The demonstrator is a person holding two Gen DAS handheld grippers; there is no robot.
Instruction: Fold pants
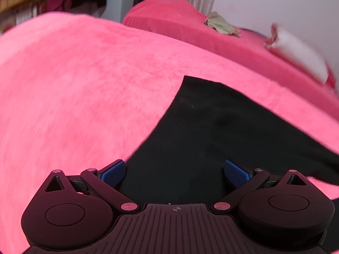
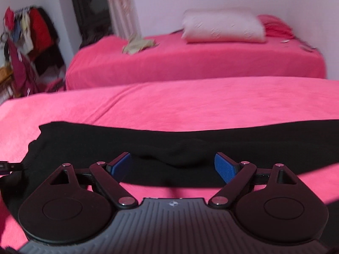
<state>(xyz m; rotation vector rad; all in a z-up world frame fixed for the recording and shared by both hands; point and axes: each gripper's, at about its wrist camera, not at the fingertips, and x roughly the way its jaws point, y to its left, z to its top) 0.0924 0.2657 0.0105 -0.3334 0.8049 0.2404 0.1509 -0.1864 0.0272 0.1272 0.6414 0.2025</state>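
on the pink bed the black pants lie flat, with the left gripper and right gripper both spread wide above them, holding nothing.

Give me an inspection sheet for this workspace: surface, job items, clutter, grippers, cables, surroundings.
Surface: pink bedcover, fuzzy, with one shallow crease on its left part.
Job's things: black pants lie flat as a long band across the cover; one squared end shows in the left wrist view.
Clutter: nothing seen on this cover beside the pants.
Grippers: left gripper open, over the pants; right gripper open, at the pants' near edge. Neither holds cloth.
Cables: nothing seen.
Surroundings: second pink bed behind, carrying a white pillow and a crumpled beige cloth; hanging clothes at far left; pale wall.
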